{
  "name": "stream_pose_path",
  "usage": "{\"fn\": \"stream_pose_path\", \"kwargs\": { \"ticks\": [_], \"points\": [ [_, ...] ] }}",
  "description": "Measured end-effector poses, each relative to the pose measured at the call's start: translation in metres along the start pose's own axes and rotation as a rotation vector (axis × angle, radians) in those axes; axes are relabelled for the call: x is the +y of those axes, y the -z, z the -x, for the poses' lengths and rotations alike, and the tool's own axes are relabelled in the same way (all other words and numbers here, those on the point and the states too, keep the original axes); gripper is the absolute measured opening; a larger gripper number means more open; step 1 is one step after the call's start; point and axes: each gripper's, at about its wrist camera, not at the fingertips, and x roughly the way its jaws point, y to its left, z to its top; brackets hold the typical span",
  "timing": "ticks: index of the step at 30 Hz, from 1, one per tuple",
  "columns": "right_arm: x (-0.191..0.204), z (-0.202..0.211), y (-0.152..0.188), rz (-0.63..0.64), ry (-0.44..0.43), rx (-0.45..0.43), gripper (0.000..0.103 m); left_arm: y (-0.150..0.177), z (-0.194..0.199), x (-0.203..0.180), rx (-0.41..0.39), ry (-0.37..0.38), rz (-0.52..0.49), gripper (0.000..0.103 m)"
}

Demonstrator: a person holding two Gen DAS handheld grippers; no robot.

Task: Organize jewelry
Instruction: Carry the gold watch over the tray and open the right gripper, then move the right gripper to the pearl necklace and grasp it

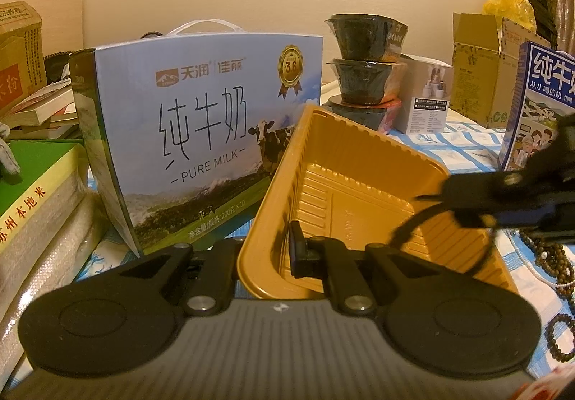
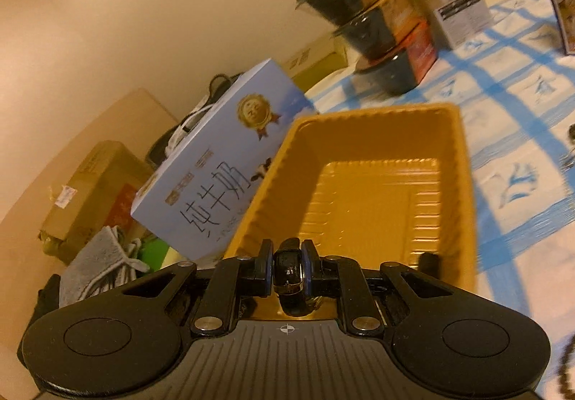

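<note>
My left gripper (image 1: 264,256) is clamped shut on the tray (image 1: 359,184) wall, one pad inside and one outside the near rim, and it tips the tray up against the milk box (image 1: 201,134). My right gripper (image 2: 287,270) is nearly closed on a black watch (image 2: 289,274), the strap pinched between the pads, and it hangs over the tray's near end.

To do this step well, I judge I should keep the left grip steady so the tray does not slide off the box, bring the watch further in over the ribbed floor, lower it close, and only then open. Dropping it from height on the sloped floor may let it slide toward the near wall.

The left view shows what the right does not: the strap (image 1: 406,227) looping below the right gripper to the tray's right, and bead strings (image 1: 553,263) lying on the checked cloth (image 1: 460,145) right of the tray, waiting their turn. The right view alone shows the pinch on the watch itself, and the tray's floor, which looks empty.
</note>
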Motion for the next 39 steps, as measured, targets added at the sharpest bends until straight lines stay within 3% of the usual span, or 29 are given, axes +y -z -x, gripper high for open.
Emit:
{"fn": "stream_pose_path", "kwargs": {
  "ticks": [13,15,19,22,31,39],
  "points": [
    [-0.008,-0.029,0.014,-0.066,-0.048,0.07,0.017,0.002,-0.002,0.002,0.013,-0.005,0.003,0.01],
    [-0.006,-0.024,0.013,-0.049,-0.036,0.055,0.02,0.003,-0.002,0.002,0.014,-0.005,0.005,0.01],
    [-0.007,-0.009,0.01,-0.032,-0.013,0.013,0.04,0.003,-0.002,0.002,0.014,-0.006,0.006,0.01],
    [-0.01,0.006,0.008,-0.019,0.013,-0.019,0.041,0.003,-0.002,0.002,0.014,-0.006,0.006,0.01],
    [-0.042,0.076,0.021,0.062,0.223,-0.101,0.042,0.003,-0.002,0.003,0.014,-0.004,0.009,0.009],
    [-0.114,0.138,0.034,-0.067,0.431,-0.126,0.041,0.003,-0.002,0.002,0.014,-0.006,0.006,0.009]
  ]
}}
